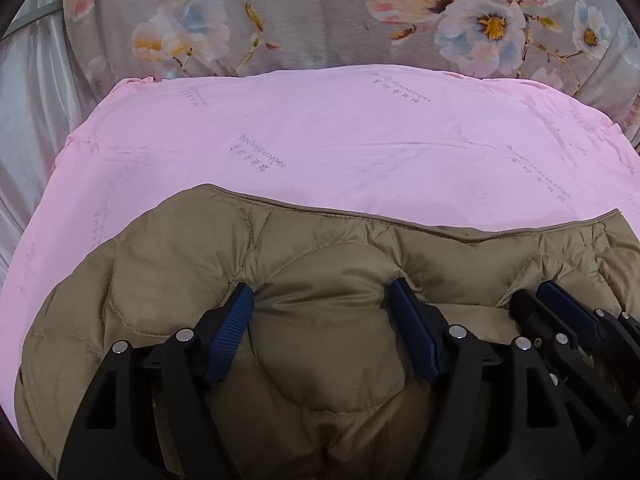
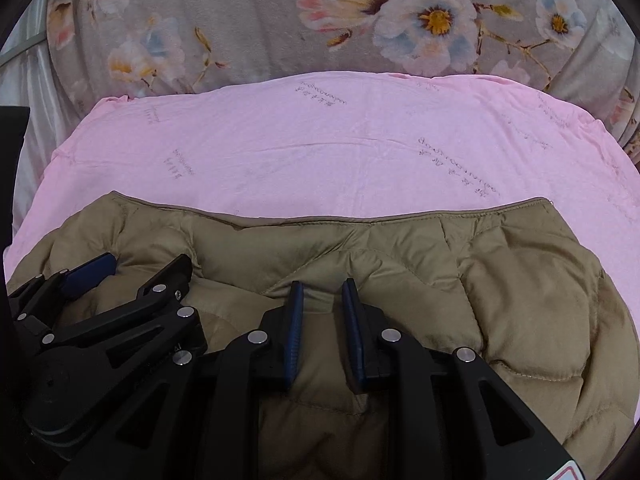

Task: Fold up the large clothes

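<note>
1. We are looking at a grey floral blanket (image 1: 304, 20) lying across the far side of the scene, with pale curtain-like fabric (image 1: 28, 92) hanging at the far left.
2. We are seeing a pink sheet (image 1: 340, 140) with faint printed lettering spreading between that blanket and the near side, covering whatever lies beneath it.
3. We are finding the olive quilted jacket (image 1: 320, 360) lying on the near part of the pink sheet, its straight hemmed edge facing the far side and its puffy panels bunching under both tools.
4. We are holding the left tool (image 1: 324, 300) with its blue-padded jaws standing wide apart around a rounded bulge of the jacket; the padding is swelling up between them, and the left pad is dimpling the cloth.
5. We are holding the right tool (image 2: 322, 292) just to the right of the left one, its jaws nearly together with a narrow strip of jacket fabric showing in the gap; we cannot tell whether the pads are truly pinching it.
</note>
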The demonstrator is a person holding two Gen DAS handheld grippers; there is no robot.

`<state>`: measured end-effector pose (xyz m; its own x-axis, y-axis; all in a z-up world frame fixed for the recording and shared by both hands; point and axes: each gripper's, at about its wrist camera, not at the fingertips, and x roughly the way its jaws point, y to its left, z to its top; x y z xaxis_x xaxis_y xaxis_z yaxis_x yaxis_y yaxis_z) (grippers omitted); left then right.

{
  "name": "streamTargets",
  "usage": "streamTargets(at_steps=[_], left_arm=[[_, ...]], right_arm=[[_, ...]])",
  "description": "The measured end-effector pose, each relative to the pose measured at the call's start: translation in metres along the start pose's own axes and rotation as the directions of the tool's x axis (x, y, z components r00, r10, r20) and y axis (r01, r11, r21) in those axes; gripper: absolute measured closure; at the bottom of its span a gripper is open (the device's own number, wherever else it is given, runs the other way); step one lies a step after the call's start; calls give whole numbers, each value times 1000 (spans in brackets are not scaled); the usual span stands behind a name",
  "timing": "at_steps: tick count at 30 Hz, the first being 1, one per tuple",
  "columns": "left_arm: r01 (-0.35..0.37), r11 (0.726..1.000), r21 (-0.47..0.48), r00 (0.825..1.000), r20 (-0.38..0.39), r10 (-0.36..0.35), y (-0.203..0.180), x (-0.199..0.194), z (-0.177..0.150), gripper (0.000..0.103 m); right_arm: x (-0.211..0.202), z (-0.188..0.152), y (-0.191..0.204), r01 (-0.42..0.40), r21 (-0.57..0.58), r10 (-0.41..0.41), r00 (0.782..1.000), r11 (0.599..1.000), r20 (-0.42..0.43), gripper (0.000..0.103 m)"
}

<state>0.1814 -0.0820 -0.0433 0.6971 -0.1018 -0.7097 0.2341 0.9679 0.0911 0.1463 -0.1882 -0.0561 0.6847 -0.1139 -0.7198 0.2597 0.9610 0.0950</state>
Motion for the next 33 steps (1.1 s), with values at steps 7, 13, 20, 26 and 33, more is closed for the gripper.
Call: streamTargets(at_steps=[7,13,20,26,33], left_arm=[[-5,1000,1,1000,7,5,-1,3,-1,34],[-13,1000,-1,1000,11,13,-2,5,0,32],[-15,1000,0,1000,13,15,-2,6,0,32],[37,999,-13,999,-20,-37,11,-6,0,32],[126,980,-155,992,14,-126,98,-90,-40,22]], right_arm=[[3,0,0,-7,14,7,1000,1000,0,82],[4,1,-4,-8,26,8,1000,1000,2,83],[5,2,-4,-8,29,8,1000,1000,0,84],[-13,1,-1,-13,5,13,1000,1000,-13,83],[-82,-38,36,-142,-64,141,990,988,-20,81]])
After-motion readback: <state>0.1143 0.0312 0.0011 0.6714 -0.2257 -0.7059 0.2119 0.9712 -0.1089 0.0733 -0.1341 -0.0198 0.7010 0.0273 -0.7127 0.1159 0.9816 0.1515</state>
